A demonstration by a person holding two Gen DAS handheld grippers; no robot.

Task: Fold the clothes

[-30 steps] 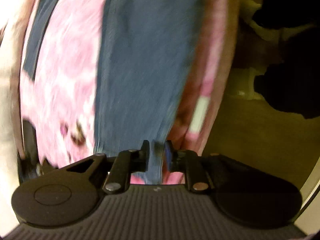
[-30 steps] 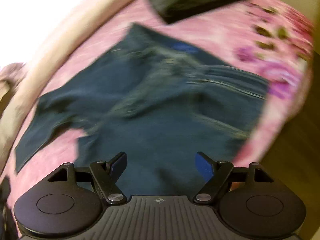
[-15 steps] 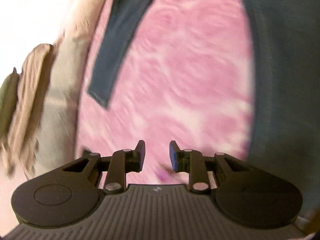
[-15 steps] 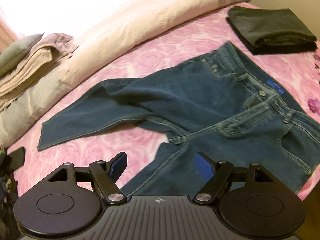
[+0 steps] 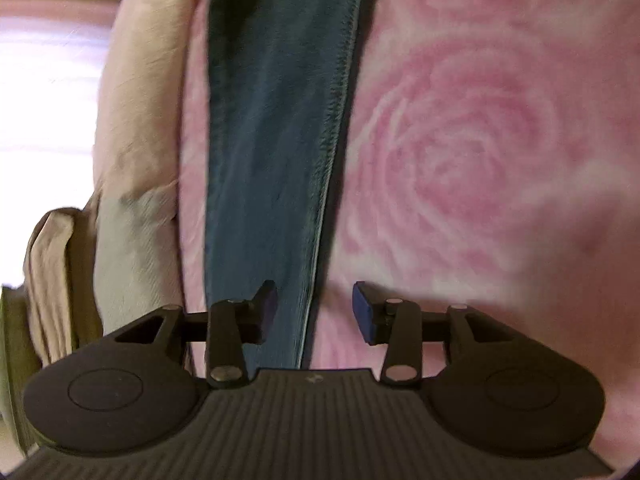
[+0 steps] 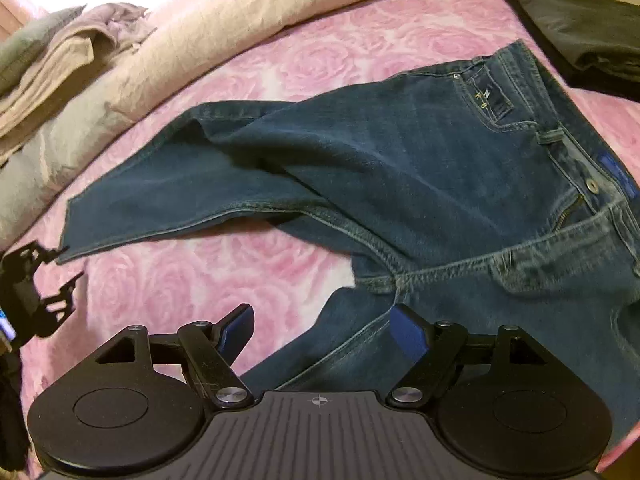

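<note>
A pair of dark blue jeans (image 6: 420, 168) lies spread on a pink rose-patterned bedspread (image 6: 192, 280), one leg stretched out to the left. My left gripper (image 5: 314, 312) hovers over that leg (image 5: 276, 140) near its hem. Its jaws are opening, and the leg's edge lies below the gap with no pad pressing on it. It also shows at the left edge of the right wrist view as the left gripper (image 6: 60, 268), beside the hem. My right gripper (image 6: 322, 332) stands open just above the other leg, close to the crotch seam, holding nothing.
A folded black garment (image 6: 580, 20) lies on the bed at the top right. A long roll of beige duvet (image 6: 240, 28) runs along the far side, with folded beige cloths and a grey pillow (image 6: 52, 52) at its left end.
The left gripper has swung across the bedspread onto the outstretched jeans leg, and its jaws have widened. The right gripper has come closer to the jeans, still open.
</note>
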